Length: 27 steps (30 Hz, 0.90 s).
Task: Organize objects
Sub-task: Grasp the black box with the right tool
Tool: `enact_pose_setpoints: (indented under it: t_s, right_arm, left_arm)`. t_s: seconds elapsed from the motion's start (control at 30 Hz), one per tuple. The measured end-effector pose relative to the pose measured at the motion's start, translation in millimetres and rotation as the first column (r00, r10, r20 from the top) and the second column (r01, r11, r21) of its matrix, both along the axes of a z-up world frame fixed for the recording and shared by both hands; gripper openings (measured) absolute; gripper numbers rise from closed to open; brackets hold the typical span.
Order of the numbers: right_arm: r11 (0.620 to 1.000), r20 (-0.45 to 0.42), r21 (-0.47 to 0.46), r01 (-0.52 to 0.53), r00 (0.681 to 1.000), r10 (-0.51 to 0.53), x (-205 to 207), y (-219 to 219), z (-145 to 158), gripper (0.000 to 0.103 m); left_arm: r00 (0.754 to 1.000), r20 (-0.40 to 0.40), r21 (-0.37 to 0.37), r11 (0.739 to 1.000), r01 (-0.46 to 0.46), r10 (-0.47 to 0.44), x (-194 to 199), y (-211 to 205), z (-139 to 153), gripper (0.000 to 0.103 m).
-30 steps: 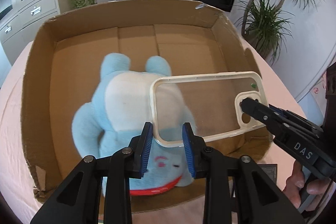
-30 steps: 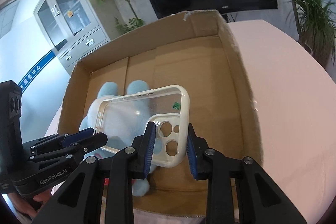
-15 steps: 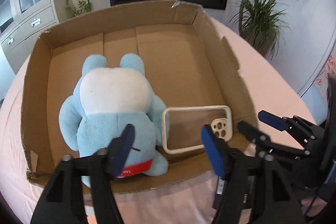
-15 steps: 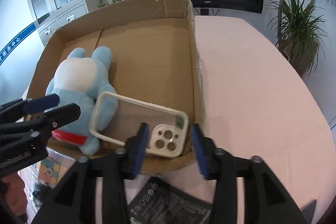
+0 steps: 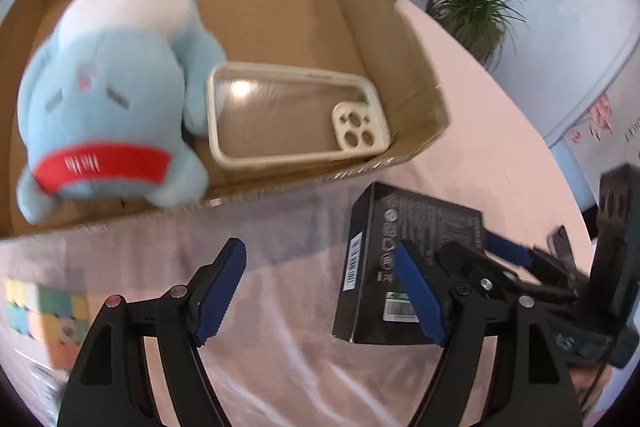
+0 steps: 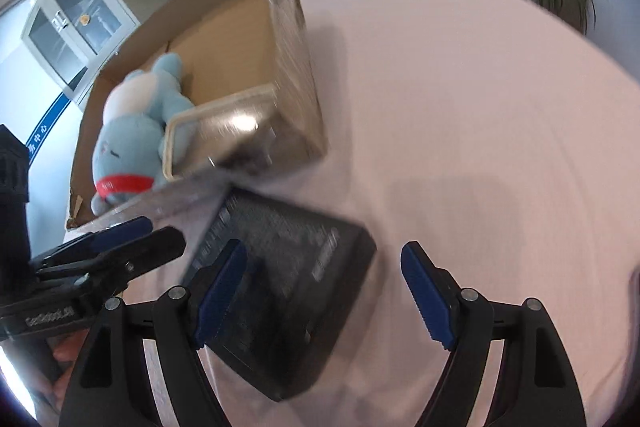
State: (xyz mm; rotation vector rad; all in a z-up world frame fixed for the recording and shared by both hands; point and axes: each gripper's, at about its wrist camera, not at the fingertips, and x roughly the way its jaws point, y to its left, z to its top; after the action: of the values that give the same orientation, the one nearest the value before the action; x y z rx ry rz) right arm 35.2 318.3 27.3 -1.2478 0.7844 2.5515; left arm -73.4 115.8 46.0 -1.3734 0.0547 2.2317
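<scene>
Left gripper [image 5: 320, 287]: your jaws stand wide apart and have just been opening; nothing sits between them, only the pink tablecloth [image 5: 280, 347] below.
Right gripper [image 6: 322, 291]: yours is spread wide too, just opened; the black box [image 6: 280, 287] lies under its left finger (whether they touch, you cannot tell).
Phone case [image 5: 296, 119]: lying flat in the cardboard box [image 5: 400, 39], at its near right corner, free of both tools.
Plush toy [image 5: 108, 99]: blue, beside the case in the same box, touching its left end.
</scene>
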Motion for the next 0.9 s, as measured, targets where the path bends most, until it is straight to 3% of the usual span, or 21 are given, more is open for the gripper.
enact_pose_setpoints:
  t_s: [0.03,0.1,0.2,0.33,0.4,0.5,0.57,0.67,0.77,0.9]
  right_arm:
    - [0.998,-0.033,-0.059,-0.005,0.999,0.003,3,0,-6,0.079]
    - [0.988,-0.062,-0.154,-0.035,0.998,0.025,9,-1,-16,0.071]
    - [0.989,-0.077,-0.125,-0.083,0.994,0.074,16,-17,-15,0.071]
    - [0.972,-0.088,-0.138,-0.189,0.980,0.178,24,-40,-18,0.070]
    - [0.961,-0.086,-0.129,-0.244,0.968,0.234,31,-54,-21,0.069]
    - [0.948,-0.047,-0.004,-0.319,0.947,0.318,41,-92,-18,0.070]
    - [0.933,-0.039,0.029,-0.358,0.933,0.358,50,-106,-18,0.069]
    - [0.939,-0.059,0.038,-0.341,0.938,0.343,55,-107,-16,0.070]
    - [0.948,-0.055,0.090,-0.306,0.949,0.312,53,-101,-10,0.073]
    - [0.931,-0.038,0.122,-0.343,0.936,0.349,40,-106,-10,0.073]
  left_arm:
    - [1.000,0.017,0.018,1.000,-0.013,0.013,5,-1,-6,0.078]
    - [0.999,0.046,0.078,0.997,0.002,-0.006,11,-6,-9,0.071]
    - [0.996,0.052,0.119,0.991,0.065,-0.071,27,-9,-6,0.051]
    - [0.993,0.071,0.154,0.985,0.083,-0.095,51,-26,-6,0.046]
    - [0.990,0.087,0.164,0.982,0.095,-0.110,67,-37,-6,0.046]
    - [0.987,0.088,0.153,0.981,0.121,-0.136,91,-50,-3,0.050]
    - [0.987,0.106,0.200,0.975,0.101,-0.124,97,-64,0,0.054]
    - [0.988,0.131,0.247,0.968,0.042,-0.077,86,-75,4,0.066]
    - [0.984,0.171,0.230,0.973,0.004,-0.044,68,-70,-1,0.066]
    - [0.972,0.231,0.214,0.977,-0.012,-0.038,47,-55,-13,0.067]
